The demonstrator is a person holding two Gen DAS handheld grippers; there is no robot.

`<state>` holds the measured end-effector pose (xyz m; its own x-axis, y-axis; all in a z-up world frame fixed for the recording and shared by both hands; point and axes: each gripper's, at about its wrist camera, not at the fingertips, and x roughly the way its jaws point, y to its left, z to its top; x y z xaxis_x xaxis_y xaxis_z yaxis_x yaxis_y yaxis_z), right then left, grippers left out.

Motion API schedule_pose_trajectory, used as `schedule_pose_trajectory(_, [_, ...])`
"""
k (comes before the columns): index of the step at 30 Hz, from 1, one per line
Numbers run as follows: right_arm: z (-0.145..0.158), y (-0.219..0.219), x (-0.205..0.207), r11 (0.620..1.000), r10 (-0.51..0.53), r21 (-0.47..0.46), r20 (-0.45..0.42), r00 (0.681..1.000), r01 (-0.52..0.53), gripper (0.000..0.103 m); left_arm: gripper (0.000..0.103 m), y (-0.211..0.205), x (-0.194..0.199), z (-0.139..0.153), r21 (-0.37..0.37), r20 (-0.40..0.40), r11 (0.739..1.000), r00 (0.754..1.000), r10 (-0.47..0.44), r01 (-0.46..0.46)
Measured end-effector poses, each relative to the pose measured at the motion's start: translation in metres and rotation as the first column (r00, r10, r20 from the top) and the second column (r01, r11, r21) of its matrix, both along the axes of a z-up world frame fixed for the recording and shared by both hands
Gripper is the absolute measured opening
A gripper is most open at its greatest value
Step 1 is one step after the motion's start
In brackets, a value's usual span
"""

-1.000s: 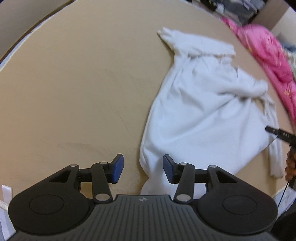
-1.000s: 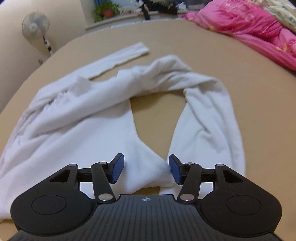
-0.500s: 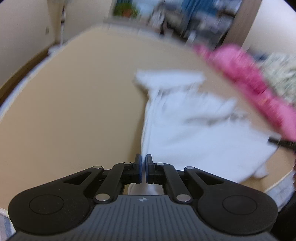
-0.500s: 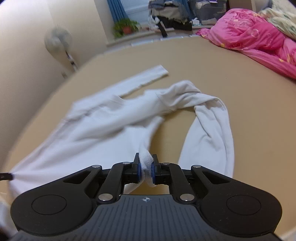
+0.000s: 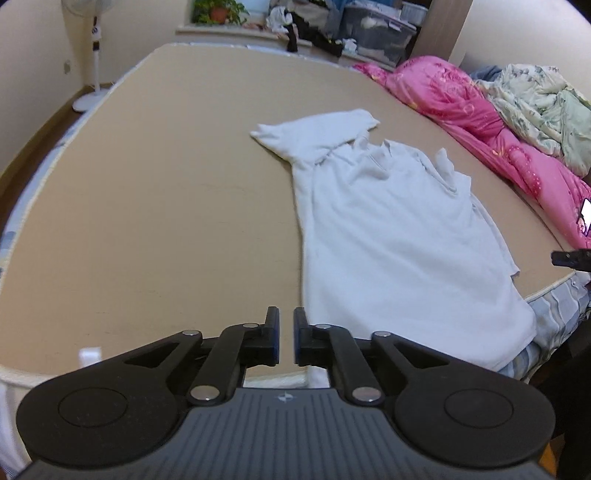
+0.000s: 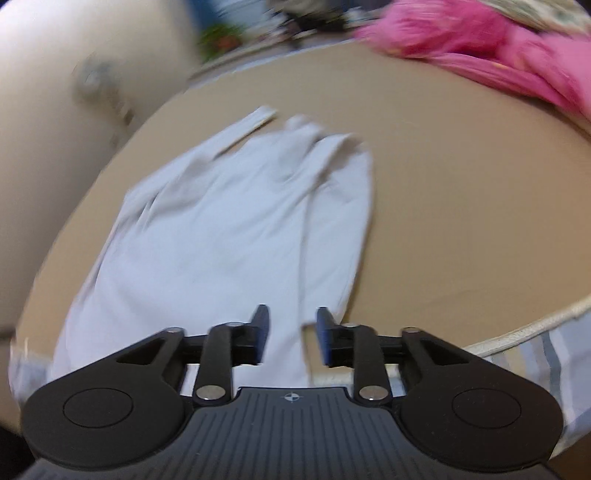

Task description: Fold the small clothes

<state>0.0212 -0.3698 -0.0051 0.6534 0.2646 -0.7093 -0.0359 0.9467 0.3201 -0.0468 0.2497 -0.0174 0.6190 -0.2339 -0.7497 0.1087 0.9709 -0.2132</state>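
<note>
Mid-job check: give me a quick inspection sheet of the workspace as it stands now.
Surface: tan bed surface, mostly bare.
Job's things: white long-sleeved top lying spread out, hem at the near edge, one sleeve angled out at the far end.
Clutter: pink quilt and pale floral bedding along the far side.
Grippers: left gripper and right gripper, jaws opening, nothing pinched.
Cables: nothing seen.
Surroundings: standing fan, potted plant, storage bins.

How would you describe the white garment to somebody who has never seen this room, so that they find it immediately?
Look at the large tan bed surface filling the room. The white garment lies spread flat near its close edge, hem hanging over. Unlike the crumpled pink quilt bunched along the far side, it is plain white and smoothed out.
</note>
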Motion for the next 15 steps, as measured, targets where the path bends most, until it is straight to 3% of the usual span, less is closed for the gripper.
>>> schedule_pose_trajectory(3, [-0.014,-0.015,0.021,0.992,-0.125,0.014,-0.03,0.992,0.125,0.032,0.023,-0.022,0.027,-0.009,0.054,-0.035,0.998,0.999,-0.018,0.02])
schedule_pose_trajectory(6, [-0.033,-0.018,0.043,0.984,-0.181,-0.016,-0.088,0.98,0.18,0.034,0.024,-0.043,0.045,-0.023,0.118,-0.072,0.992,0.997,-0.042,0.051])
schedule_pose_trajectory(10, [-0.052,-0.017,0.074,0.979,-0.206,-0.041,-0.137,0.969,0.202,0.048,0.024,-0.066,0.069,-0.035,0.159,-0.106,0.984,0.993,-0.06,0.076])
schedule_pose_trajectory(15, [-0.08,-0.003,0.112,0.982,-0.168,-0.113,-0.163,0.972,0.151,0.047,0.026,-0.085,0.091,-0.04,0.178,-0.111,0.982,0.993,-0.045,0.065])
